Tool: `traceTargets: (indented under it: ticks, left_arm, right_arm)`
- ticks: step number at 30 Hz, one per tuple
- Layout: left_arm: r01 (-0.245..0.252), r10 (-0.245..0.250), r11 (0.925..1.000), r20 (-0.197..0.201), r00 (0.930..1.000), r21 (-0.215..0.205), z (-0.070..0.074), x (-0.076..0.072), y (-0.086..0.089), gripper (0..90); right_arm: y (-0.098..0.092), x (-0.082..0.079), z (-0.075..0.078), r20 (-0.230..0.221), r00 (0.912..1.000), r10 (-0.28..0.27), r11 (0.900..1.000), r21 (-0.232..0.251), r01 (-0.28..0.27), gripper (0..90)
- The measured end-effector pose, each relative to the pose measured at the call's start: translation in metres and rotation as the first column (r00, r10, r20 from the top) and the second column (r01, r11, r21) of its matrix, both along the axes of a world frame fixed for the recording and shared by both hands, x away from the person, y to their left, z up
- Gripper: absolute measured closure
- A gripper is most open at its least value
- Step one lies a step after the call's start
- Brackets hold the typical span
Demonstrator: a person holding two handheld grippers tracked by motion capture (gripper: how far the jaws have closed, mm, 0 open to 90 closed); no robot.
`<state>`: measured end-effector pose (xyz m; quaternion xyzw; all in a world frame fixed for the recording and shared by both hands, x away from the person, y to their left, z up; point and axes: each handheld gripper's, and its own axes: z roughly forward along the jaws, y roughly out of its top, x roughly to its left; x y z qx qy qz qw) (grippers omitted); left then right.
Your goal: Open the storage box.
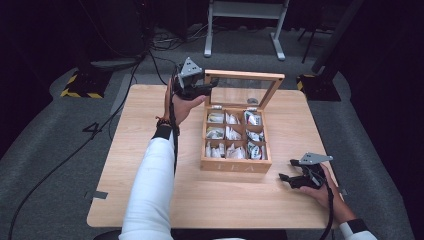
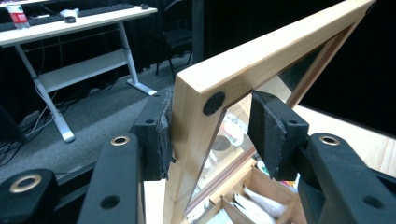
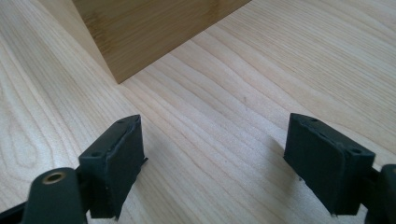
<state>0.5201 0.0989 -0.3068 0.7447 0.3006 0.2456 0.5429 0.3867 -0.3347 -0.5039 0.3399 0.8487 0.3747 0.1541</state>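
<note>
A wooden tea box (image 1: 236,164) stands mid-table, its compartments full of tea bags (image 1: 235,136). Its glass lid (image 1: 243,76) is raised nearly upright. My left gripper (image 1: 206,88) (image 2: 210,135) straddles the left side bar of the lid frame (image 2: 189,140) just below the top corner. The left pad (image 2: 161,135) lies against the bar's outer edge. The right pad (image 2: 268,133) stands a little off the inner edge, over the glass. My right gripper (image 1: 286,170) (image 3: 212,163) rests low over the bare table, right of the box's front corner (image 3: 140,32), open with nothing between its pads.
The table's right edge (image 1: 320,165) is close behind the right hand. Beyond the table's far edge, a white desk frame (image 1: 245,30) stands on the grey floor, and cables (image 1: 100,125) trail there. Bare tabletop (image 1: 225,200) lies in front of the box.
</note>
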Motion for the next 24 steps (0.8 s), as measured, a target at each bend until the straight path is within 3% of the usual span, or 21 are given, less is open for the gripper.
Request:
traceTargets:
  ticks: [10, 12, 14, 24]
  left_arm:
    - [-0.035, 0.034, 0.9980, -0.008, 0.9994, -0.052, 0.000, 0.019, -0.002, 50.6]
    - [-0.039, 0.039, 0.9983, -0.001, 0.9992, -0.043, 0.000, 0.020, -0.003, 51.0]
    - [-0.079, 0.079, 0.9968, 0.016, 0.9967, 0.003, -0.001, 0.022, -0.008, 56.0]
    - [-0.105, 0.105, 0.9944, 0.016, 0.9943, -0.009, -0.003, 0.032, -0.010, 54.9]
  right_arm:
    - [0.000, 0.000, 0.000, -0.001, 1.0000, 0.002, 1.000, 0.000, -0.002, 19.3]
    - [0.000, 0.000, 0.000, -0.001, 1.0000, 0.002, 1.000, 0.000, -0.002, 19.3]
    - [0.000, 0.000, 0.000, -0.002, 1.0000, 0.002, 1.000, -0.002, -0.002, 18.8]
    - [0.002, 0.001, 0.000, -0.003, 1.0000, 0.000, 1.000, -0.004, 0.000, 17.1]
